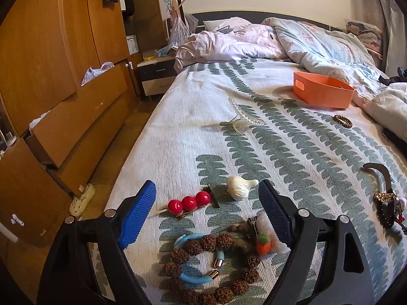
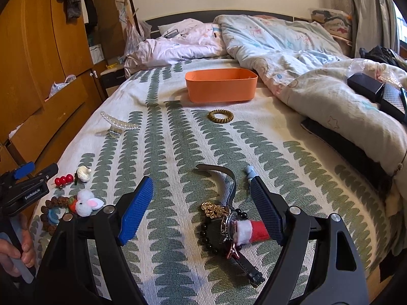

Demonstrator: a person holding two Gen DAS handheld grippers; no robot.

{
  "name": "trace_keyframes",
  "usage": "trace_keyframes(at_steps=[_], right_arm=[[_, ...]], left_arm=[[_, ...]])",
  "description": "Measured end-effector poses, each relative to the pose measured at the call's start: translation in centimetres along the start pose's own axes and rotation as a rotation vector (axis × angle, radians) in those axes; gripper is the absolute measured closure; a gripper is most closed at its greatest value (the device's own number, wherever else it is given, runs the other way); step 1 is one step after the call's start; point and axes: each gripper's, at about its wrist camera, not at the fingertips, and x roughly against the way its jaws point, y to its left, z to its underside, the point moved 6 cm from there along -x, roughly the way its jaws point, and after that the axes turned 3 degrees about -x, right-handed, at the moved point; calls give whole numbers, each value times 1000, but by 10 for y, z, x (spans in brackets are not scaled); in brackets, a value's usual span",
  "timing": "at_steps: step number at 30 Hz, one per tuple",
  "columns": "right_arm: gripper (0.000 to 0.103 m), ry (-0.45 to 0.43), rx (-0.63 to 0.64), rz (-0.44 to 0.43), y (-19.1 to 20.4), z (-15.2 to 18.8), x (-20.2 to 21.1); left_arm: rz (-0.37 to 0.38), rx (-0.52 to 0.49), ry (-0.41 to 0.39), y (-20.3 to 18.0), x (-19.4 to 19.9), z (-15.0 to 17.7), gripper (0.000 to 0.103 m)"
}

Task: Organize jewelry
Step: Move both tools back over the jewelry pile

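My left gripper [image 1: 207,185] hangs open over a pile near the bed's front left: a brown bead bracelet [image 1: 208,267], a blue bangle [image 1: 201,256], a carrot-and-rabbit clip [image 1: 263,245], a red-ball hair clip [image 1: 189,203] and a white clip [image 1: 239,186]. My right gripper [image 2: 201,181] is open above a black-strap watch [image 2: 229,185], a gold chain [image 2: 213,209], a black bead bracelet [image 2: 208,236] and a red-and-white hat clip [image 2: 251,230]. Nothing is gripped. An orange basket [image 2: 221,85] stands farther back, with a brown coil hair tie [image 2: 220,116] in front of it.
A pearl claw clip [image 2: 119,124] lies left of centre on the leaf-patterned bedspread [image 2: 178,147]. Rumpled quilts [image 2: 292,50] cover the back and right of the bed. A wooden wardrobe with open drawers [image 1: 76,117] lines the left side. A person's hand [image 2: 15,249] holds the left gripper's handle.
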Motion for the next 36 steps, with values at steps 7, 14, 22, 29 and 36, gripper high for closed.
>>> trace_keyframes(at_steps=[7, 14, 22, 29, 36], right_arm=[[23, 5, 1, 6, -1, 0, -2], [23, 20, -32, 27, -9, -3, -10], [23, 44, -53, 65, -22, -9, -25], [23, 62, -117, 96, -45, -15, -34], [23, 98, -169, 112, -66, -12, -36]], left_arm=[[2, 4, 16, 0, -6, 1, 21], [6, 12, 41, 0, -15, 2, 18], [-1, 16, 78, 0, -30, 0, 18], [-4, 24, 99, 3, -41, -4, 18], [3, 31, 125, 5, -49, -4, 18]])
